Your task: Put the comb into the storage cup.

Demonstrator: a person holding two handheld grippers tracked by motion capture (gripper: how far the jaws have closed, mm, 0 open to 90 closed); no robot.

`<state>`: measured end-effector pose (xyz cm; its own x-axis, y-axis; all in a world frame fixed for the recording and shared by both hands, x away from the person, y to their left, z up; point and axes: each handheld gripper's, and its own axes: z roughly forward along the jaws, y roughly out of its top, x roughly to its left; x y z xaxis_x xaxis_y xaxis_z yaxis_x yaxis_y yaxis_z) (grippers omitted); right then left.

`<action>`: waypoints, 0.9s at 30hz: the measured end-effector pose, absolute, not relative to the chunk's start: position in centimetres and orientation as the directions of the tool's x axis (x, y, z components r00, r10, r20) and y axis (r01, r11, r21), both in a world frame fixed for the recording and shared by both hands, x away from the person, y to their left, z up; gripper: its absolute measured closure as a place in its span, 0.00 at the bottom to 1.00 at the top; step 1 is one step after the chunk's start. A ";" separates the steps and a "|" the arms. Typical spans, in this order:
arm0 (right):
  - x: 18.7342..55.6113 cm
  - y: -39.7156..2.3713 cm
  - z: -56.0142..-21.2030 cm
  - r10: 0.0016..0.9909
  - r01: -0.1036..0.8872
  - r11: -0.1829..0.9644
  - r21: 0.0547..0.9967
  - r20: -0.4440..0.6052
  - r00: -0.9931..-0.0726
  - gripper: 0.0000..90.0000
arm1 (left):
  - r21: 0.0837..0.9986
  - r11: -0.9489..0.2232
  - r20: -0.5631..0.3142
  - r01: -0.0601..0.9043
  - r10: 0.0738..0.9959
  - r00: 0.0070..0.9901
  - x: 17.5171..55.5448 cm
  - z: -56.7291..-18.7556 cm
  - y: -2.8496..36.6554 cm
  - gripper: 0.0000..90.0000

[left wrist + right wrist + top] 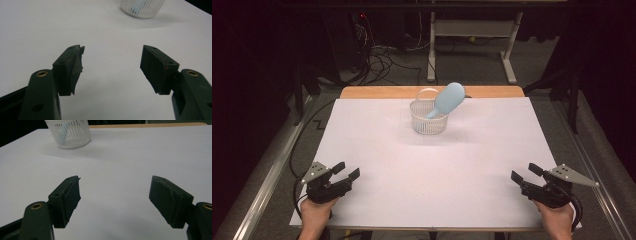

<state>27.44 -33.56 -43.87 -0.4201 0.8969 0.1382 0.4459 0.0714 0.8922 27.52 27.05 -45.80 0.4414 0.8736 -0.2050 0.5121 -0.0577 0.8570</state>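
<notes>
A small white slatted basket (428,117) stands near the far middle of the white table top (432,165). A light blue spoon-like scoop (447,99) leans in it, wide end up and to the right. My left gripper (346,170) rests at the near left corner, jaws open and empty. At the near right corner my right gripper (526,172) is open too, nothing between its pads. The basket (142,8) appears at the top of the left gripper view beyond my left gripper (112,57), and the basket (71,133) sits top left in the right gripper view beyond my right gripper (116,188).
A wooden strip (377,92) runs along the table's far edge. Beyond it are white desk legs (432,50) and tangled cables (382,60) on the floor. Metal rails (267,175) flank the table.
</notes>
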 end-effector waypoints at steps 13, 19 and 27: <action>26.8 -33.9 -44.9 0.900 0.447 0.061 0.893 0.144 -0.411 0.26 | 0.858 -0.053 -0.208 0.510 0.873 0.441 27.5 -45.8 27.1 0.38; 26.5 -34.0 -45.5 0.901 0.448 0.059 0.892 0.146 -0.410 0.26 | 0.859 -0.053 -0.207 0.509 0.873 0.441 27.5 -45.7 27.1 0.38; 26.0 -34.3 -45.9 0.902 0.444 0.047 0.895 0.153 -0.404 0.25 | 0.861 -0.050 -0.208 0.505 0.873 0.441 27.4 -45.7 27.1 0.38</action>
<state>25.99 -34.27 -45.86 -0.4036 0.9020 0.1532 0.4436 0.0465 0.8950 27.41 27.13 -45.70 0.4410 0.8731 -0.2081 0.5055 -0.0499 0.8614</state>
